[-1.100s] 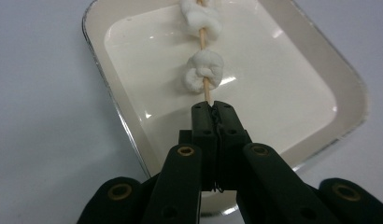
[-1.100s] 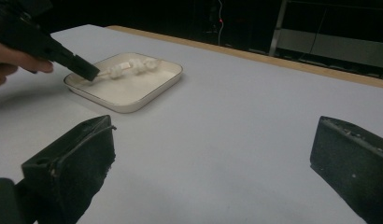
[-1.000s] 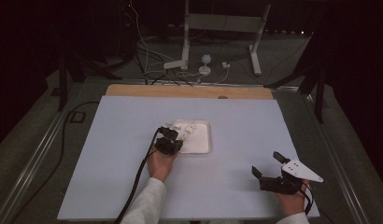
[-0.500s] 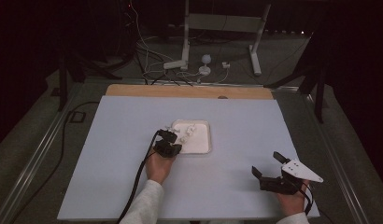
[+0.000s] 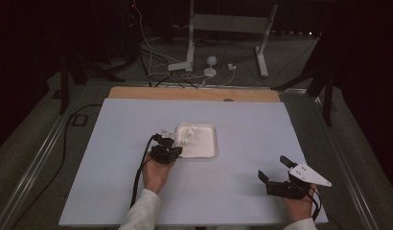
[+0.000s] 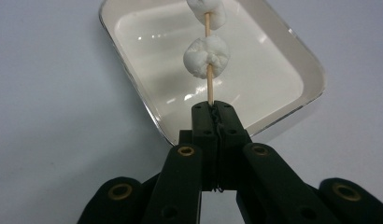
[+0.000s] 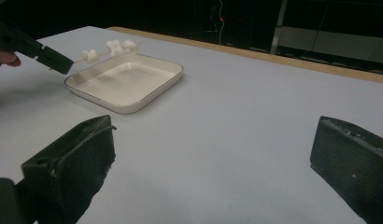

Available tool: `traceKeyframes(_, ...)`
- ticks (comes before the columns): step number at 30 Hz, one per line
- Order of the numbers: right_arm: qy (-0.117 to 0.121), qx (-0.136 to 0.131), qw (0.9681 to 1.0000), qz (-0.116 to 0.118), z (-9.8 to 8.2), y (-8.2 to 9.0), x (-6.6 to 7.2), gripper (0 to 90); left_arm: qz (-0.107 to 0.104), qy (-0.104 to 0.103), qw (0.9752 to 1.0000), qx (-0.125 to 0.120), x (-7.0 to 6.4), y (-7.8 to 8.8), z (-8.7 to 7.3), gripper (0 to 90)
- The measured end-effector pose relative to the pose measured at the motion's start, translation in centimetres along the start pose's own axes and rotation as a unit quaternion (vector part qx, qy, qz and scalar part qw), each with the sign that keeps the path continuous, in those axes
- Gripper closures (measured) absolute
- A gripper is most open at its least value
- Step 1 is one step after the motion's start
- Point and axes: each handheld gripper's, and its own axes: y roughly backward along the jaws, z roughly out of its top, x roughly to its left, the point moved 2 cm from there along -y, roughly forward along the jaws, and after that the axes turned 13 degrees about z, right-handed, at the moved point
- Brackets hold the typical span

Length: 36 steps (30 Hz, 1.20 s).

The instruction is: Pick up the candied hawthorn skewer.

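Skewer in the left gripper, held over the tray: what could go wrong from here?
1. The left gripper clamps the skewer only at its very end, so it might pivot or slip out.
2. The marshmallows sit loosely spaced along the thin stick; a tilt could slide them off, perhaps outside the tray, since the gripper hangs at its rim.
3. The right gripper rests open far off, too distant to steady anything quickly.

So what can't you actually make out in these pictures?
- Thin wooden skewer with white marshmallows: far end cut off by the left gripper view's top edge.
- Skewer's near end: hidden between the shut left gripper jaws.
- Marshmallow count: too small in the high view.
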Motion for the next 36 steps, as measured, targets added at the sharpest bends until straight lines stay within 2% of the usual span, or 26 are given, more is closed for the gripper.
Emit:
traceKeyframes(4,-0.018,-0.001,0.9998,0.008,-0.1,0.0,-0.1,0.0,-0.007,0.000,0.9999,-0.014,0.2,0.8,-0.2,90.0)
traceKeyframes(9,-0.026,-0.004,0.9995,0.015,0.5,-0.3,-0.1,0.0,-0.015,-0.009,0.9993,-0.034,0.5,2.1,-0.5,90.0)
traceKeyframes(12,-0.015,-0.019,0.9993,0.029,1.4,-0.4,0.1,0.0,-0.015,-0.015,0.9986,-0.049,1.0,3.3,-0.7,90.0)
traceKeyframes(14,-0.010,-0.023,0.9990,0.036,1.8,-0.5,0.1,0.0,-0.017,-0.015,0.9983,-0.054,1.1,3.6,-0.7,90.0)
traceKeyframes(16,-0.004,-0.030,0.9982,0.051,3.0,-0.9,0.2,0.0,-0.017,-0.015,0.9980,-0.060,1.3,3.9,-0.8,90.0)
traceKeyframes(19,0.001,-0.028,0.9980,0.056,3.9,-1.2,0.2,0.0,-0.020,-0.015,0.9975,-0.066,1.5,4.4,-1.0,90.0)
traceKeyframes(23,-0.004,-0.024,0.9974,0.068,6.1,-2.3,0.2,0.0,-0.029,-0.019,0.9961,-0.081,1.5,5.0,-1.2,90.0)
traceKeyframes(24,-0.004,-0.024,0.9974,0.068,6.1,-2.3,0.2,0.0,-0.032,-0.020,0.9957,-0.085,1.5,5.2,-1.2,90.0)
traceKeyframes(25,-0.008,-0.022,0.9968,0.076,6.9,-2.8,0.2,0.0,-0.036,-0.019,0.9953,-0.088,1.4,5.3,-1.2,90.0)
traceKeyframes(29,-0.011,-0.019,0.9957,0.090,8.5,-4.0,0.2,0.0,-0.042,-0.025,0.9941,-0.097,1.4,5.5,-1.2,90.0)
traceKeyframes(33,-0.024,-0.021,0.9941,0.103,9.7,-5.2,0.3,0.0,-0.052,-0.034,0.9918,-0.112,1.5,5.8,-1.3,90.0)
traceKeyframes(36,-0.026,-0.027,0.9935,0.108,10.1,-5.7,0.4,0.0,-0.060,-0.033,0.9903,-0.121,1.5,5.9,-1.3,90.0)
